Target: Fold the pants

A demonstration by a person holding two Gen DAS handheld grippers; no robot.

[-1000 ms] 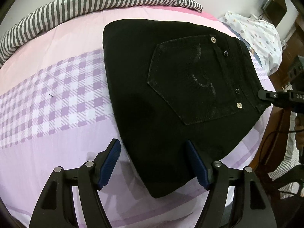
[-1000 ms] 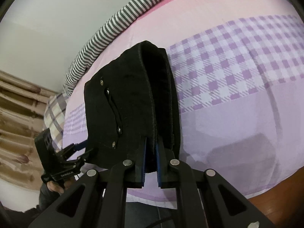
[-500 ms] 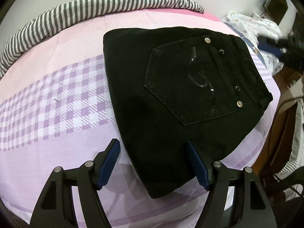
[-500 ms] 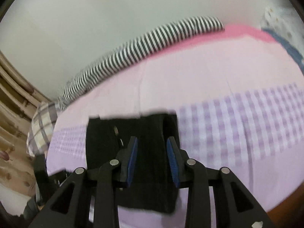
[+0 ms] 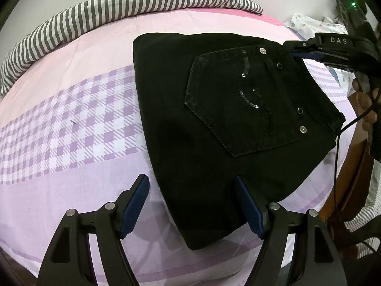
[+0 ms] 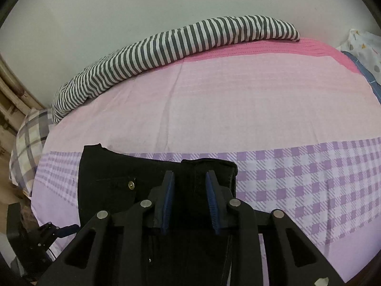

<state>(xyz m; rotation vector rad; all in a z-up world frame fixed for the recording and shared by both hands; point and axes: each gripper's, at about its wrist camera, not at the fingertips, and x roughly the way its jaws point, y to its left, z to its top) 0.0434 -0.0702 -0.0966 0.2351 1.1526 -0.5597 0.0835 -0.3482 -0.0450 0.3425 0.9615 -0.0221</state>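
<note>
Black pants (image 5: 214, 124) lie folded on the bed, back pocket and rivets facing up. My left gripper (image 5: 190, 180) hovers over their near corner with its jaws wide and still widening a little; no pad touches the cloth. In the left wrist view my right gripper (image 5: 289, 47) hangs over the far waistband corner. In the right wrist view, the right gripper (image 6: 189, 174) has its jaws partly apart and closing, with the pants (image 6: 107, 178) below them and nothing pinched. The left gripper (image 6: 59, 228) shows at the lower left.
A striped blanket (image 5: 119, 7) runs along the far side of the pink and purple checked sheet (image 5: 59, 119). A dotted pillow (image 5: 309, 23) lies at the right, a plaid pillow (image 6: 28, 143) at the left. A person's hand (image 5: 364, 104) and cables are past the bed's right edge.
My right gripper let go of the folded waistband edge, lifted and swung across to the far waist corner. The pants settled flat. The left gripper stayed put.
</note>
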